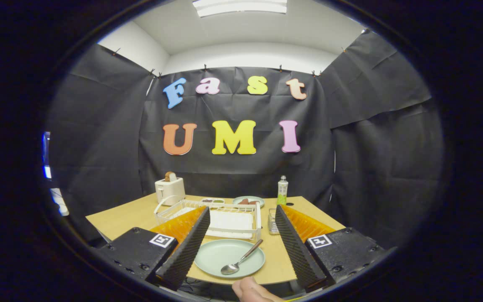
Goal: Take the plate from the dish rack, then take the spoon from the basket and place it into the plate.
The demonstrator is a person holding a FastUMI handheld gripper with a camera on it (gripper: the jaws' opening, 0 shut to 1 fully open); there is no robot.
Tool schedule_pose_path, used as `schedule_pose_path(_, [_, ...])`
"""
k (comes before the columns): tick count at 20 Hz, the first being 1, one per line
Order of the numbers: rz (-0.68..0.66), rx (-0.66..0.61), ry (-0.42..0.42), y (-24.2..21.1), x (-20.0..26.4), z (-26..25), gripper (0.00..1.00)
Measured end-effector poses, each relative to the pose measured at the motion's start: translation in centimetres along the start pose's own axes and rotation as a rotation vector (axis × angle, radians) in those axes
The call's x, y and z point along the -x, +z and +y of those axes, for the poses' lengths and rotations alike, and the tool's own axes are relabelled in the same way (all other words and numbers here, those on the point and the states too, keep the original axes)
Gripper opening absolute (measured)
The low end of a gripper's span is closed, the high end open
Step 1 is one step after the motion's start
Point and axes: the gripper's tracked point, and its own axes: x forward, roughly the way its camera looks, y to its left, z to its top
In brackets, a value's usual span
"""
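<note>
Spoon in plate, gripper spread above the table (141, 218).

The white dish rack (224, 218) stands at 12 o'clock beyond the plate (216, 256), which lies between the fingers, touching neither. The spoon (238, 263) rests in the plate, handle toward 1 o'clock. A fingertip (247, 289) at 6 o'clock is cut off. The gripper (237, 247) is wide apart, holding nothing.

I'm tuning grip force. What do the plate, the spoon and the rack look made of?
Plate: probably glazed ceramic or melamine; smooth, pale green, soft sheen. Spoon: metal, likely steel; bright mirror glints. Rack: seemingly white-coated wire; thin white bars. Open tongs touch none.
</note>
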Motion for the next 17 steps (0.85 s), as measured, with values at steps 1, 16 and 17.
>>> schedule_pose_path(1, [0.005,-0.001,0.004,-0.1,-0.1,0.0,1.00])
schedule_pose_path(16, [0.058,0.003,0.029,-2.0,-0.4,1.1,1.00])
schedule_pose_path(17, [0.057,0.002,0.029,-2.0,-0.4,1.0,1.00])
